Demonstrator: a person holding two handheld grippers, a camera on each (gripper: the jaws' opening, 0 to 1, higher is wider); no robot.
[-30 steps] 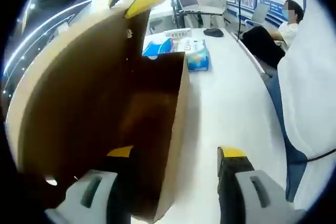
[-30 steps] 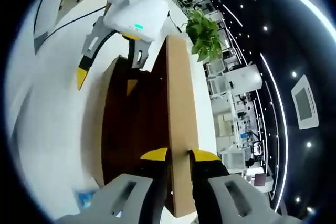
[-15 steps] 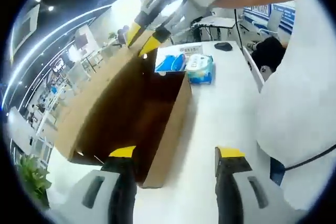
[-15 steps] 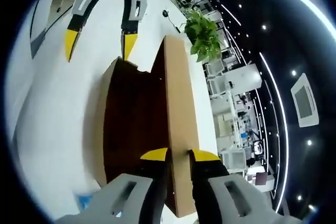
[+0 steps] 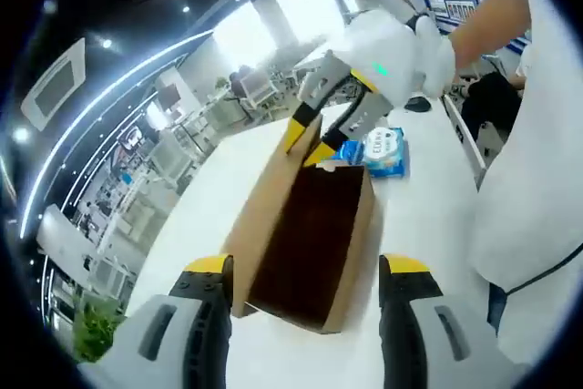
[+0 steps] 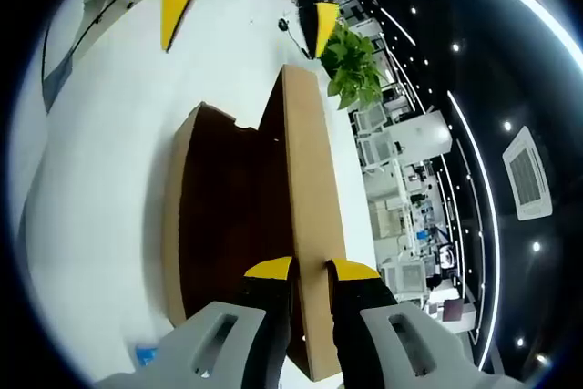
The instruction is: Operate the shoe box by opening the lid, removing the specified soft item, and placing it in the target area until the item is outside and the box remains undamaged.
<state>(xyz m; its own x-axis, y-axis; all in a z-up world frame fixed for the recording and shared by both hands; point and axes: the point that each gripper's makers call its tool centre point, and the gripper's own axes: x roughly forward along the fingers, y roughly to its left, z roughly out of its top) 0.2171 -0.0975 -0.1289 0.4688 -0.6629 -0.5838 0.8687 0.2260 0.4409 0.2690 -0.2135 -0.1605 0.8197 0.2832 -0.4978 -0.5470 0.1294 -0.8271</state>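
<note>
White table [image 5: 419, 225] in a bright office, with an opened cardboard box [image 5: 310, 234] on it.
Right gripper [image 6: 310, 268] is clenched on the raised lid [image 6: 308, 216]; left gripper [image 5: 308, 266] hangs released above the near end of the box, a blue packet [image 5: 381, 150] beyond the far end.

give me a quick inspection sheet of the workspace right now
surface: white table, bare around the box.
job's things: brown shoe box open, dark inside; its raised lid is pinched at the edge. No soft item can be made out inside.
clutter: blue wipes pack beyond the box.
grippers: right gripper shut on the lid; left gripper open, apart from the box.
cables: thin dark cable across the person's white clothing.
surroundings: potted plant, office desks, ceiling light strips.
</note>
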